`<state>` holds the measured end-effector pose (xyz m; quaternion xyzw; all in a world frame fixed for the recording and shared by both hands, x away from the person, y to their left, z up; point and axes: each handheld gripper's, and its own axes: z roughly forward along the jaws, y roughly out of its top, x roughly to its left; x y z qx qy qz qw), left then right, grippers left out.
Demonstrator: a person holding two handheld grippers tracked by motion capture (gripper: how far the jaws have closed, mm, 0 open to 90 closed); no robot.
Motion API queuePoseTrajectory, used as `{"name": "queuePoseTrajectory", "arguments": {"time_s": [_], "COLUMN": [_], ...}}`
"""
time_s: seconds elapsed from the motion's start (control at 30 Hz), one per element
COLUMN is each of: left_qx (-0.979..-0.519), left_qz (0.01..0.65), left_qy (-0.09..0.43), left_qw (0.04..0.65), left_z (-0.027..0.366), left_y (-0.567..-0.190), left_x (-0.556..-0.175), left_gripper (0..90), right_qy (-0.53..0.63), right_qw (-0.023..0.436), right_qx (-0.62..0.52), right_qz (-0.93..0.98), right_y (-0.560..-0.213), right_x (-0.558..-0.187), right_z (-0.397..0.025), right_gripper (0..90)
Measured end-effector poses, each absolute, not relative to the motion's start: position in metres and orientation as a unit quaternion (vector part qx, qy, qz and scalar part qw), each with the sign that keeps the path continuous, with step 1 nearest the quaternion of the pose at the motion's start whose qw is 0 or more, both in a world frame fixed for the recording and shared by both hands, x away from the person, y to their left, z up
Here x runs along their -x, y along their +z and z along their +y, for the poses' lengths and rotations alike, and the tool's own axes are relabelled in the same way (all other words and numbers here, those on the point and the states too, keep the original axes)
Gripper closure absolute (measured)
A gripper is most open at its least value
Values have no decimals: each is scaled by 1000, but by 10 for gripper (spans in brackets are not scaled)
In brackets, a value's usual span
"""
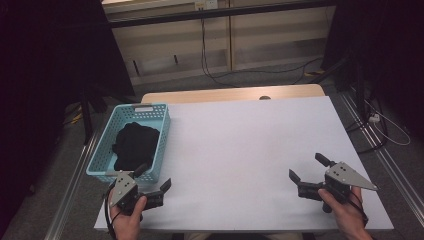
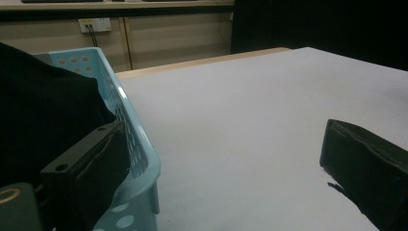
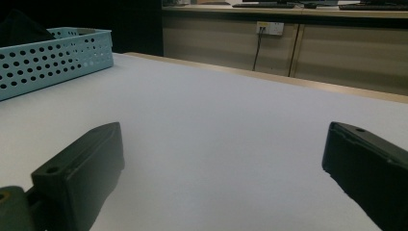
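A light blue perforated basket (image 1: 161, 131) stands at the table's left side, and a bundle of black cloth (image 1: 134, 145) lies in it. My left gripper (image 1: 153, 177) rests at the near left corner, just in front of the basket, jaws wide open and holding nothing. In the left gripper view the basket's corner (image 2: 144, 159) sits right beside the left jaw, with the black cloth (image 2: 43, 110) rising above the rim. My right gripper (image 1: 309, 167) is open and empty near the front right of the white table (image 1: 250, 140). The right gripper view shows the basket (image 3: 53, 57) far off at the left.
A white sheet covers the table, with a strip of bare wood (image 1: 230, 93) along the far edge. Behind the table are wall panels and hanging cables (image 1: 207, 55). Dark stands and rails (image 1: 360, 80) flank both sides.
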<state>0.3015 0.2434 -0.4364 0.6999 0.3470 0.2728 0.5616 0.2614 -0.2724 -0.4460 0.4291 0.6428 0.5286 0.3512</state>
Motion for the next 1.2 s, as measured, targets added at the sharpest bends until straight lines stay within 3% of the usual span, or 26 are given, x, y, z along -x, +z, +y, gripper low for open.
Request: {"name": "queuePoseTrajectory", "arguments": {"time_s": [0.67, 1.2], "left_qx": [-710, -711], "left_qz": [340, 371], "left_qy": [284, 279], "left_qw": [547, 528], "left_z": [243, 251], "left_y": [-432, -410], "left_x": [-301, -315], "left_gripper": [34, 37], "right_qy": [532, 533], "right_qw": [346, 340], "right_qx": [-418, -417], "right_qz": [650, 653], "right_y": [-446, -447], "right_x": [-263, -262], "right_z": [-270, -270], "right_gripper": [6, 6]}}
